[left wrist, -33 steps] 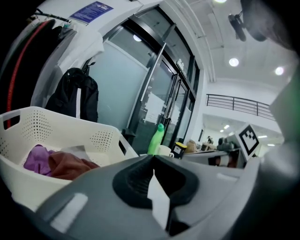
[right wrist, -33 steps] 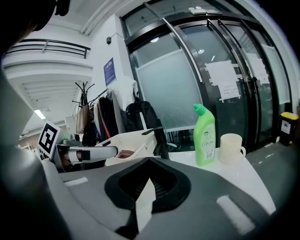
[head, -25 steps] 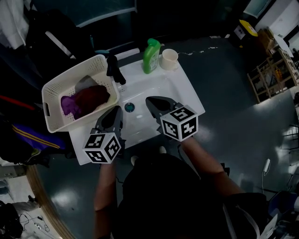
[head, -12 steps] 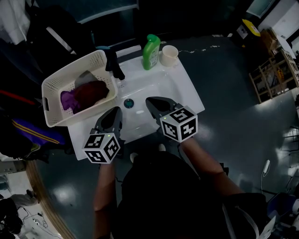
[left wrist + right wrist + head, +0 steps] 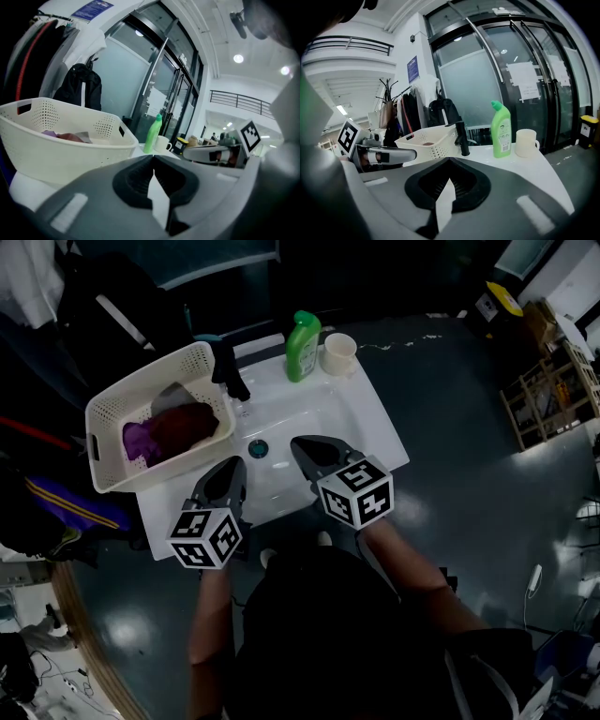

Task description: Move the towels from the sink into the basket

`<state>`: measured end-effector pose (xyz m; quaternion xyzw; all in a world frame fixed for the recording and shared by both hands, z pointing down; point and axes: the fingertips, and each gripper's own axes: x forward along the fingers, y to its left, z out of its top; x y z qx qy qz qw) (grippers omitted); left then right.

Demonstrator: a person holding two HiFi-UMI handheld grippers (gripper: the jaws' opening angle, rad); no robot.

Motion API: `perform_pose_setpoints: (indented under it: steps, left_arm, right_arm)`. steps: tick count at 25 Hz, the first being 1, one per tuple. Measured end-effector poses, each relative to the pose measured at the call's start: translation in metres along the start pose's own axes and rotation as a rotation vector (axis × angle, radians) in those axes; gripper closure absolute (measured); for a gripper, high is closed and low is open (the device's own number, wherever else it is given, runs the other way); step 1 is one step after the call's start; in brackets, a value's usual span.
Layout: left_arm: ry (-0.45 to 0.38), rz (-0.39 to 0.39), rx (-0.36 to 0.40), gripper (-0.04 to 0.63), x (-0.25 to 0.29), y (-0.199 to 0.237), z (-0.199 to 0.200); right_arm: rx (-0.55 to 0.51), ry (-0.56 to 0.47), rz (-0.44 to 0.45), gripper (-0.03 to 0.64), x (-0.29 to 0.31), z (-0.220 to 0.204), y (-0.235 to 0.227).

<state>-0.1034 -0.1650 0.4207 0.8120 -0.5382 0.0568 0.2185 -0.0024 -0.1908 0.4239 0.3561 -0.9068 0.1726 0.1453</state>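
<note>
Your towels sit in the white basket [image 5: 192,362], which rests on the left end of the sink [image 5: 319,413] and hangs partly past its edge. You can count two for certain: a purple towel [image 5: 139,442] toward the basket's left and a dark red towel [image 5: 183,427] just beside it, the two touching. A pale grey cloth [image 5: 173,395] shows behind them, and you cannot tell whether it is a third towel. One black faucet [image 5: 228,367] stands at the basket's right corner, between the basket and the basin, so it is the one thing in the path from basin to basket. One round drain [image 5: 258,448] lies in the white basin floor, between your two grippers. At the back edge of the sink stand one green bottle [image 5: 303,345] and one pale cup [image 5: 339,354], close together and well apart from the basket. Your left gripper [image 5: 234,465] hovers over the front of the sink just below the basket's near corner; its fingers [image 5: 136,176] are pressed together with nothing between them. Your right gripper [image 5: 298,443] hovers beside it over the basin, its fingers [image 5: 461,185] closed the same way, holding nothing. Dark coats [image 5: 84,89] hang behind the basket before glass doors [image 5: 525,79].
</note>
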Motion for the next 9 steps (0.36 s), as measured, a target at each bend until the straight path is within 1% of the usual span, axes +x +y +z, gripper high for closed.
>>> perform_pose_setpoints:
  steps: [9]
  left_arm:
    - [0.003, 0.001, -0.003, 0.586, -0.0006, -0.0037, -0.0015]
  right_arm:
    - [0.024, 0.005, 0.007, 0.620, -0.0009, -0.0023, -0.0012]
